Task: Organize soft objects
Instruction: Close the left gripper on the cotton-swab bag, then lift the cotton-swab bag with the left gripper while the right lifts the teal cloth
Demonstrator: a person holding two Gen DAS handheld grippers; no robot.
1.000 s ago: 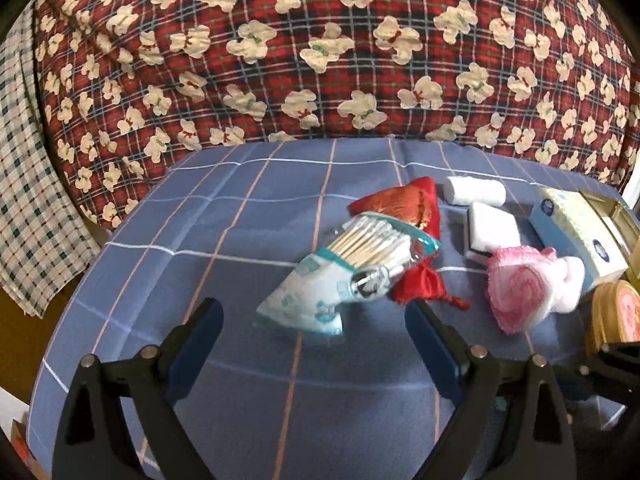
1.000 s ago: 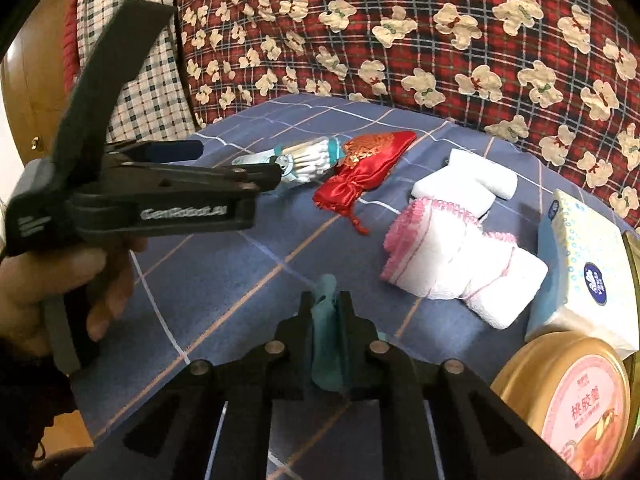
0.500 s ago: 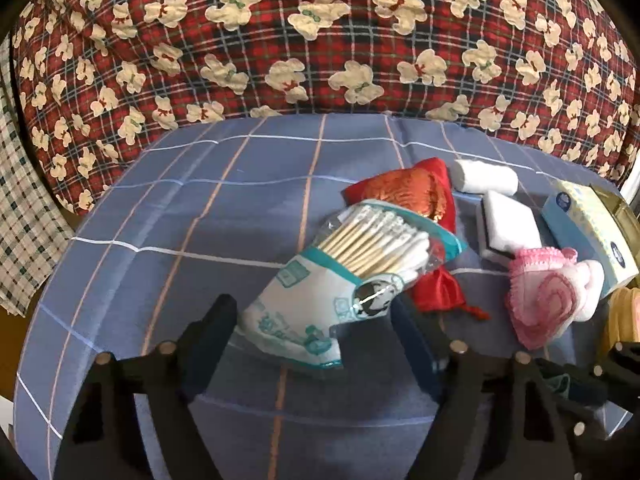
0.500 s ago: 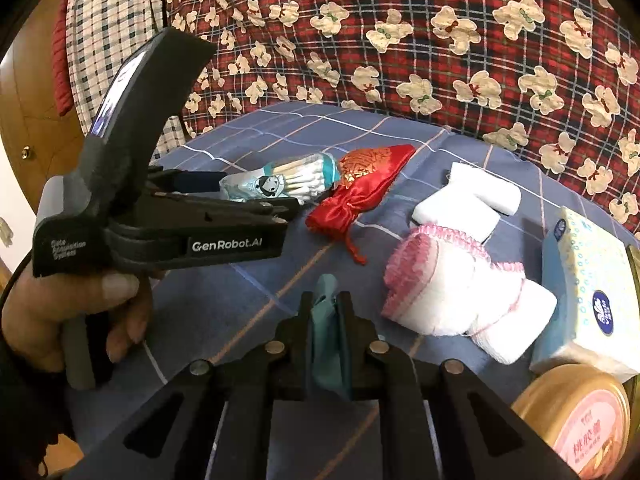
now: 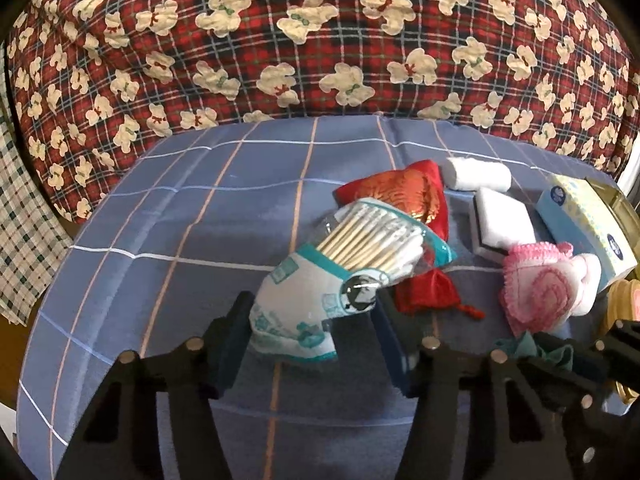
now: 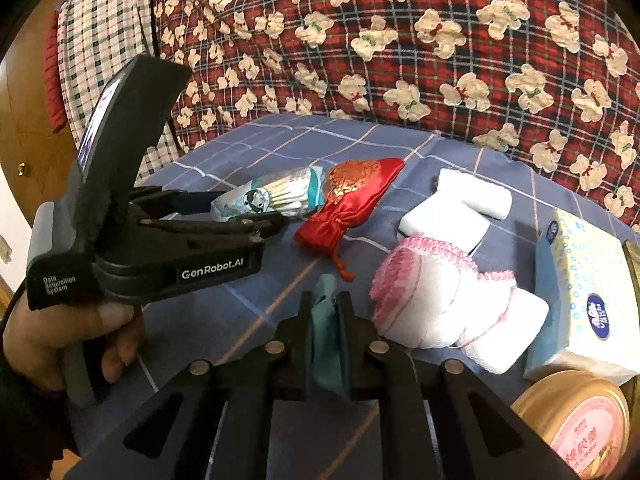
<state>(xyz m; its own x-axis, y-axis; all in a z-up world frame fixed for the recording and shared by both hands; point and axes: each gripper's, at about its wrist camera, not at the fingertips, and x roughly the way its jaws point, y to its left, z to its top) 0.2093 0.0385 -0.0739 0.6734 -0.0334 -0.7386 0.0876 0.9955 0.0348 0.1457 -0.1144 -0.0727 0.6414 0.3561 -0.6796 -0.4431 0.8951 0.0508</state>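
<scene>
A: What was the setup, big stuff first?

B: Blue checked sheet w/ the red teddy-print quilt behind. On the sheet, far side: tissue pack, pink-trimmed towel roll, white sponge, red satin pouch. Cotton-swab bag lay near the middle, its far end lapping over the pouch.

A: Grippers?

B: Left gripper had its jaws just closing in around the bag's near end. Left pad looked about touching the wrapper; right side hidden by the bag, so couldn't tell if it was truly pinched yet. Right gripper was clamped tight on a teal cloth, hovering nearby.

A: Tips for the grab?

B: IMO squeeze on the flat printed end, not the swab bundle. The plastic's slippery, so grip firmly before lifting. Lift straight up so the bag doesn't drag the pouch's cord along. Keep the right one clear.
</scene>
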